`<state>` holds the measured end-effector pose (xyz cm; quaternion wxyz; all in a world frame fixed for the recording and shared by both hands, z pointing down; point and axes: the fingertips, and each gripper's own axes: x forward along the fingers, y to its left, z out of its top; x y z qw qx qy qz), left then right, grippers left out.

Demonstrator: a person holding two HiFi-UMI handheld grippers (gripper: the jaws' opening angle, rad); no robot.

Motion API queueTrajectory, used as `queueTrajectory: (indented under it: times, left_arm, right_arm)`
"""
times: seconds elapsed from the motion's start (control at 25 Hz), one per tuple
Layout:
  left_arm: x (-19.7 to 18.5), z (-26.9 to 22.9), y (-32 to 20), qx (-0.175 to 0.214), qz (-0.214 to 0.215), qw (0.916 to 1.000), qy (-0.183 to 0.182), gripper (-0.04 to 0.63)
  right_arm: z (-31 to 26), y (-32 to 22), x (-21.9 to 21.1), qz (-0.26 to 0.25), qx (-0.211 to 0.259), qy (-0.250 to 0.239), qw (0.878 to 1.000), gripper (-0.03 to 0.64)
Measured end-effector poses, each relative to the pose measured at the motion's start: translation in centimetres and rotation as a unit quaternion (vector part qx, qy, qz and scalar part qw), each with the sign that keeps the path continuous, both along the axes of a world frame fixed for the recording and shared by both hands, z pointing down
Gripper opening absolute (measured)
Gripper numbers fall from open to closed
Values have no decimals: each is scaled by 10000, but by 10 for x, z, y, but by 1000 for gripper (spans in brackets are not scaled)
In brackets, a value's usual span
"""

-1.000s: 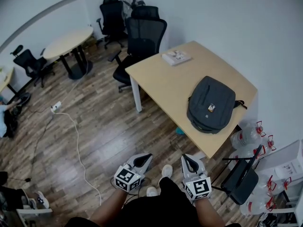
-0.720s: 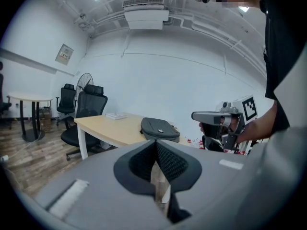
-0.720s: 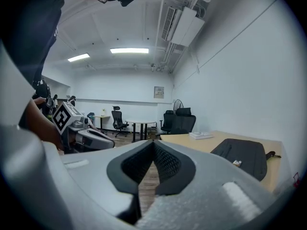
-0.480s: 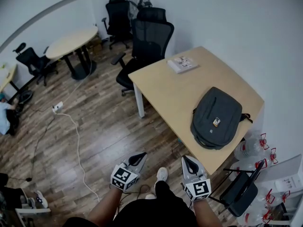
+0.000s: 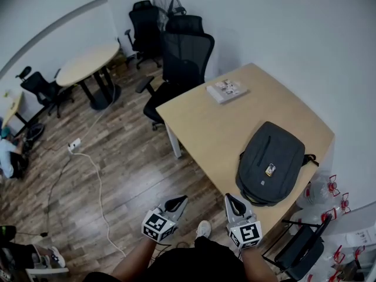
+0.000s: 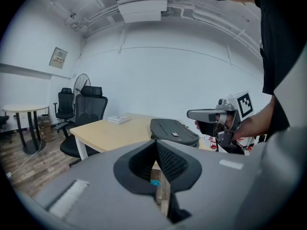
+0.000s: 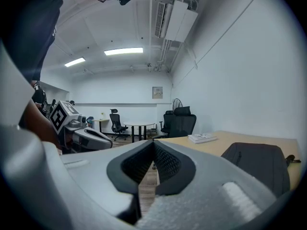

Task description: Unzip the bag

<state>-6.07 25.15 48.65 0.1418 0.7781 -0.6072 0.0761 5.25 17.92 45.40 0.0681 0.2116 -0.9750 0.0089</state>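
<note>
The bag [image 5: 270,163], a dark grey backpack, lies flat on the pale wooden table [image 5: 205,128], front side up, with a small light tag near the middle of its front. It sits at the table's 5 o'clock end, close to the near edge, at about 1 o'clock from the right gripper [image 5: 235,202].

Both grippers are held low in front of the person, side by side and apart from each other, short of the table and not touching the bag. The left gripper [image 5: 177,202] points toward 1 o'clock and the right gripper toward 12 o'clock. In the left gripper view the jaw tips meet, with nothing held between them; the table and bag show beyond them at 12 o'clock, and the right gripper is at 3 o'clock. In the right gripper view the jaws are likewise pressed together and empty; the bag lies at 3 o'clock, and the left gripper is at 9 o'clock.

A thin white book [image 5: 226,90] rests on the table at 11 o'clock from the bag, well apart from it. A black office chair [image 5: 182,57] stands at the table's 11 o'clock corner. Across the wooden floor [image 5: 123,175], at 10 o'clock in the head view, is a round table [image 5: 88,63]. A white cord [image 5: 100,192] trails over the floor at 8 o'clock.
</note>
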Motion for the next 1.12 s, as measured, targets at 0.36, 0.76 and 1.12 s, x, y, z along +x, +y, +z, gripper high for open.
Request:
queueTrajectory:
  times: [0.36, 0.76, 1.12]
  left_arm:
    - [-17, 1, -64, 79, -47, 9999, -70, 18]
    - [-35, 14, -100, 117, 95, 9999, 24, 18]
    - [-37, 27, -173, 43, 1073, 9942, -1, 19]
  right_arm:
    - [8, -62, -11, -32, -62, 58, 10000, 3]
    - [20, -91, -13, 144, -167, 218, 9995, 3]
    - [23, -138, -23, 778, -158, 411, 9960, 3]
